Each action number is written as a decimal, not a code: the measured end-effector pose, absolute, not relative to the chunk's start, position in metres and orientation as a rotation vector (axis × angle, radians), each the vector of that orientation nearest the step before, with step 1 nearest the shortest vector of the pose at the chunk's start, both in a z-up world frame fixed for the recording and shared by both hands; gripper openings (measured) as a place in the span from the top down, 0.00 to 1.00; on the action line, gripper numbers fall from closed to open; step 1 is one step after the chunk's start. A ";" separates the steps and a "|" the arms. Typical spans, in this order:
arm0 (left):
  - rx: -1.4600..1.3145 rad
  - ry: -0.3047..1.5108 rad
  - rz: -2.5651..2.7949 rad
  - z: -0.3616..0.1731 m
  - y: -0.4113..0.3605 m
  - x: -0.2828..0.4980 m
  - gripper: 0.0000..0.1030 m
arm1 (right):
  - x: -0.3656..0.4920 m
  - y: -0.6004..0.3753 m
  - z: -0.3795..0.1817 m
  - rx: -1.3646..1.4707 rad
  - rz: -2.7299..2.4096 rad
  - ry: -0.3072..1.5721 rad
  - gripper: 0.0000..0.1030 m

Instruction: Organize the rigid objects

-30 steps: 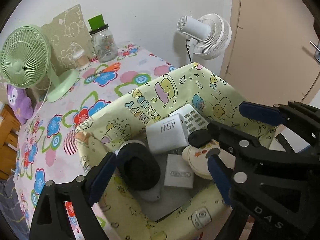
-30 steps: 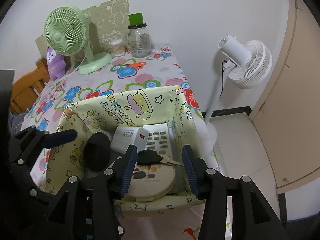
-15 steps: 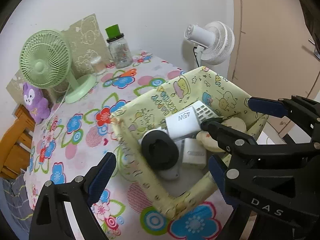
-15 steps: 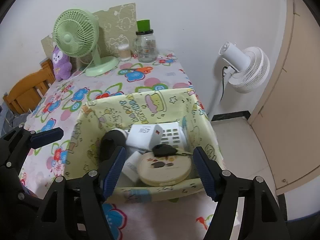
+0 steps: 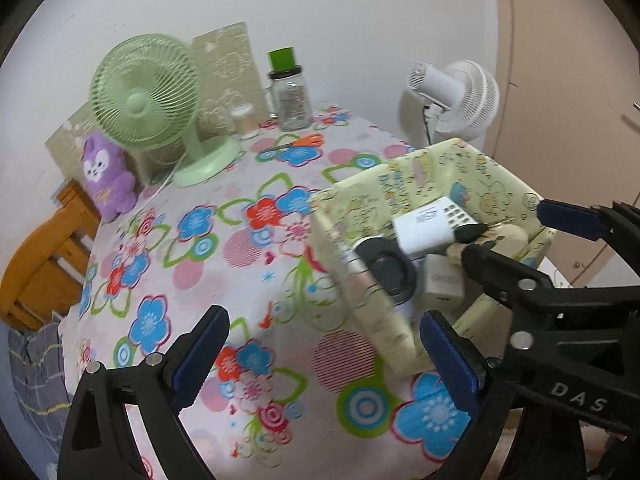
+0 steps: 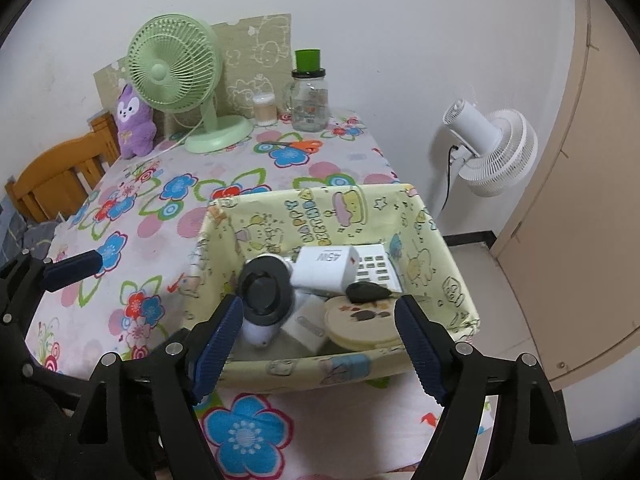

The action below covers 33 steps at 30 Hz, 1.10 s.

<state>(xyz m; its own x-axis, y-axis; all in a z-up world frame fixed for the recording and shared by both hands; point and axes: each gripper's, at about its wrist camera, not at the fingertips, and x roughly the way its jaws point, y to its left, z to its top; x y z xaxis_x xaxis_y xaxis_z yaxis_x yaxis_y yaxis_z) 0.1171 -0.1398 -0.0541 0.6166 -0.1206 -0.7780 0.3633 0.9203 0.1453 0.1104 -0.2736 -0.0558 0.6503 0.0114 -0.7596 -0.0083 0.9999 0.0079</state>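
A yellow cartoon-print fabric basket [image 6: 316, 208] stands at the table's right front corner; it also shows in the left wrist view [image 5: 404, 184]. Inside lie a white 45W charger [image 6: 324, 270], a white remote [image 6: 376, 268], a black-rimmed white device [image 6: 264, 292], a small white adapter [image 6: 306, 326], a round cream case [image 6: 360, 320] and a black key fob [image 6: 366, 291]. My right gripper [image 6: 318, 344] is open and empty, just in front of the basket's near wall. My left gripper [image 5: 324, 364] is open and empty over the tablecloth, left of the basket.
The floral tablecloth [image 5: 200, 272] covers the table. At the back stand a green desk fan [image 6: 180, 80], a purple plush [image 6: 134, 122], a glass jar with green lid [image 6: 310, 96], a swab jar [image 6: 265, 109] and orange scissors [image 6: 296, 145]. A white floor fan [image 6: 492, 152] and wooden chair [image 6: 52, 180] flank the table.
Both grippers have pulled back and up from the basket. The right gripper's jaws have opened wider. The key fob stays in the basket on the round case.
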 end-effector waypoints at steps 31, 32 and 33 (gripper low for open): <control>0.083 0.753 -0.070 -0.024 0.006 0.057 0.00 | 0.072 -0.178 -0.030 0.005 0.099 0.779 0.14; 0.079 0.748 -0.067 -0.022 0.008 0.054 0.00 | 0.070 -0.177 -0.029 0.004 0.103 0.775 0.14; 0.076 0.741 -0.063 -0.021 0.010 0.052 0.00 | 0.069 -0.175 -0.028 0.004 0.107 0.770 0.14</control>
